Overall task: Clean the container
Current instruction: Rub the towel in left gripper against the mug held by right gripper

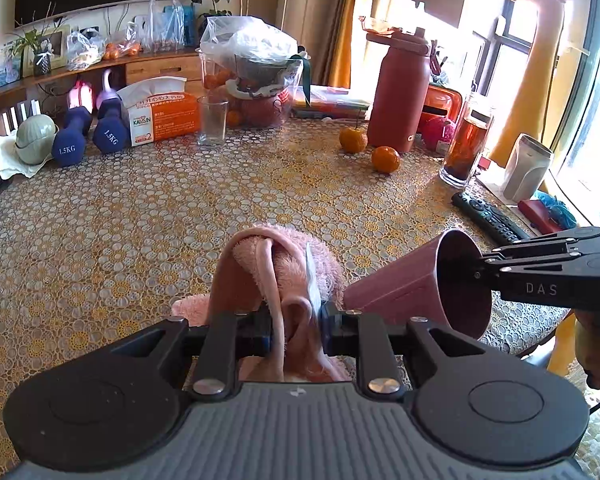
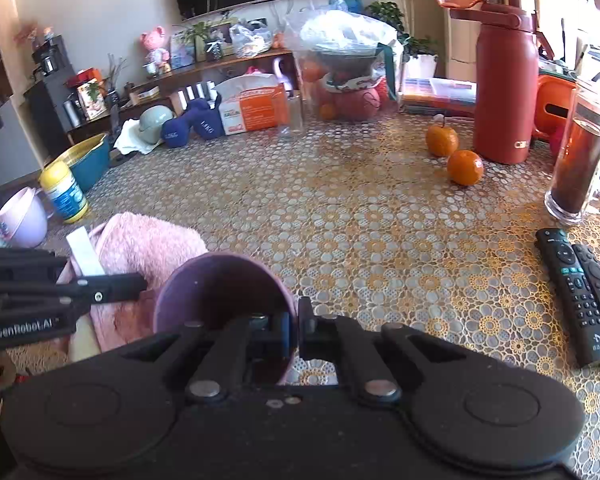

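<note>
Looking from the left wrist, the left tool (image 1: 296, 320) is clamped on a pink towel (image 1: 276, 268), which hangs bunched above the desk (image 1: 180, 208). Just to its right, the pink cup (image 1: 420, 284) is held in the air by the right tool (image 1: 480, 264), one finger inside the mouth and one outside on the wall. The cup lies nearly horizontal: its long axis runs left to right, the closed bottom toward the towel, the open mouth toward the right tool. I think the towel can push the cup out of this thin rim grip if it presses too hard on the bottom.

From the right wrist, the right tool (image 2: 294, 326) is closed on the cup's rim (image 2: 288, 312), and the cup (image 2: 224, 292) points away from the camera, toward the left and slightly forward. The towel (image 2: 148, 248) with its white label sits beside it, held by the left tool (image 2: 140, 282). The remote controls (image 2: 580, 296) lie well apart, so a dropped cup probably falls on the bare desk (image 2: 360, 220).
</note>
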`<state>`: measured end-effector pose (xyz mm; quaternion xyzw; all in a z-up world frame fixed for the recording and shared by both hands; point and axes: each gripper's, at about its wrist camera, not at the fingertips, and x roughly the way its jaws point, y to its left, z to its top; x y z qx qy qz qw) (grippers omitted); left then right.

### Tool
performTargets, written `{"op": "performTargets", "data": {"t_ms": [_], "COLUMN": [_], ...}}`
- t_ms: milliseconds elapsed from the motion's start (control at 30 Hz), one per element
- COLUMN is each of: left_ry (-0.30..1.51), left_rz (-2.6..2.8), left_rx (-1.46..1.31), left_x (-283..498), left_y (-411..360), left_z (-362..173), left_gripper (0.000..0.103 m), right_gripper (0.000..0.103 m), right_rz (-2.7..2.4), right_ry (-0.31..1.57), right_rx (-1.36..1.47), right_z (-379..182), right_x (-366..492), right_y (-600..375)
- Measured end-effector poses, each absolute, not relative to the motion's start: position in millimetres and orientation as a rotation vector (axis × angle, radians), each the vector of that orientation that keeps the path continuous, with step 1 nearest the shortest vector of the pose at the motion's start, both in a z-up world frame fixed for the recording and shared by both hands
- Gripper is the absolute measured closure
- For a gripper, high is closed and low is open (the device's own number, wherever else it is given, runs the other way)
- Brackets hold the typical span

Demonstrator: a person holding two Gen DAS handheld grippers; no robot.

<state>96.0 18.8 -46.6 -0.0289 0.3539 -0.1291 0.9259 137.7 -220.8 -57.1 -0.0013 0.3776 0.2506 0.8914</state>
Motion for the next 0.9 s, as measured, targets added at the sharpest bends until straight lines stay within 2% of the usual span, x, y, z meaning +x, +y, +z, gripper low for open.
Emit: {"op": "performTargets", "data": {"t_ms": [400, 900], "left_ry": [0.672, 0.76], "left_rz": [-0.481, -0.432], "left_rx": [-0.078, -0.209], "left_x": [76, 116], "left_y": [-4, 8], "left_z": [-12, -43], "left_gripper": [0.082, 0.082], "right_gripper": [0.1, 0.099], "right_rz": [0.569, 0.58], "right_ry": [0.756, 0.777], "right_rx": [0.028, 0.09], "right_z": [-68, -73], "right_x": [128, 133], "right_y": [-245, -256]}}
